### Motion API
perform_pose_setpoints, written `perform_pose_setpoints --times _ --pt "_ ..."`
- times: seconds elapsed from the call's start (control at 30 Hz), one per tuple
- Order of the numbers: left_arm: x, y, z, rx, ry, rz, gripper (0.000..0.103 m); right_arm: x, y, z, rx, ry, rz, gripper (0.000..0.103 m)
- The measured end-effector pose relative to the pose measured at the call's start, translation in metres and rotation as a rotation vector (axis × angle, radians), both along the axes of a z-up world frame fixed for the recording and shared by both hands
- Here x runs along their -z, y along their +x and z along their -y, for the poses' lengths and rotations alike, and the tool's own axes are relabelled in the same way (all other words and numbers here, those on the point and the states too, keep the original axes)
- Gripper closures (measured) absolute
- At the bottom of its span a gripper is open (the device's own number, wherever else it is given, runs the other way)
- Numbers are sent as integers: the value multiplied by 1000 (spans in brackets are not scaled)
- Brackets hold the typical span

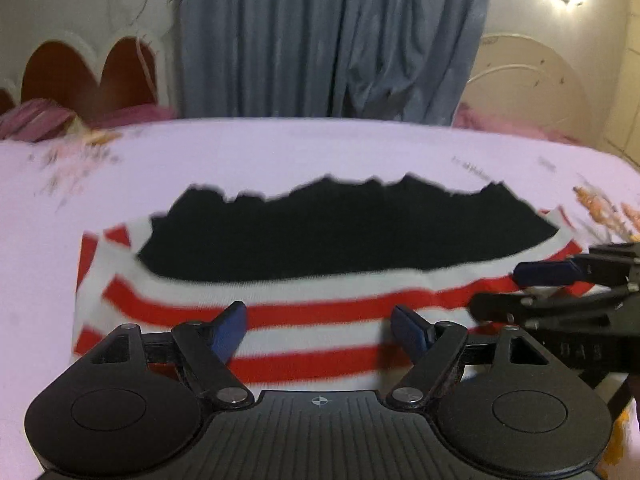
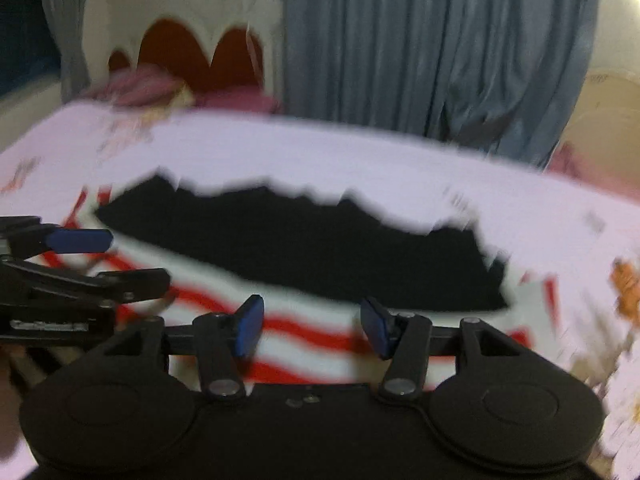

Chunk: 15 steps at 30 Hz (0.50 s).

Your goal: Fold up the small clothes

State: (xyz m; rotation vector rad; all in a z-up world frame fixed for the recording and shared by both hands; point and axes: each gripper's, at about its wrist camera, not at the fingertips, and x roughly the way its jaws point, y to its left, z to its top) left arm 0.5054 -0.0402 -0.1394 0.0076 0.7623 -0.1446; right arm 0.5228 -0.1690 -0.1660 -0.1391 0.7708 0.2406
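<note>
A small garment lies flat on the bed, with a red-and-white striped part (image 1: 312, 312) nearest me and a black part with a jagged far edge (image 1: 348, 236) beyond it. It also shows in the right wrist view (image 2: 312, 332), black part (image 2: 312, 248). My left gripper (image 1: 318, 330) is open just above the near striped edge, holding nothing. My right gripper (image 2: 312, 326) is open over the same edge, to the right of the left one, holding nothing. Each gripper appears in the other's view: the right one (image 1: 548, 276), the left one (image 2: 80, 240).
The garment lies on a pale pink floral sheet (image 1: 280, 152). A white and red-brown scalloped headboard (image 1: 88, 68) and purple pillows (image 1: 36, 120) stand at the far left. Blue-grey curtains (image 1: 332, 40) hang behind the bed.
</note>
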Motion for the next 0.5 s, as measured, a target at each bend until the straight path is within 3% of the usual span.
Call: perform_pose_setpoints --times 0.17,0.3,0.33,0.4,0.47,0.5 --pt "3 -14 -16 -32 55 -27 25 6 -21 2 -8 -75 10 50" --pt "8 -38 -62 -103 11 -29 25 1 -34 51 153 -96 1 48" --pt "8 -42 -68 -115 17 -28 25 2 -37 65 180 -64 -20 41" --pt "6 -45 -69 -129 29 -31 25 3 -43 76 194 -63 -29 41" --pt "0 -46 -60 -155 45 -27 25 -1 -47 69 209 -92 -19 42" --pt "-4 -51 -53 -144 30 -13 25 -5 -50 65 215 -80 -11 52"
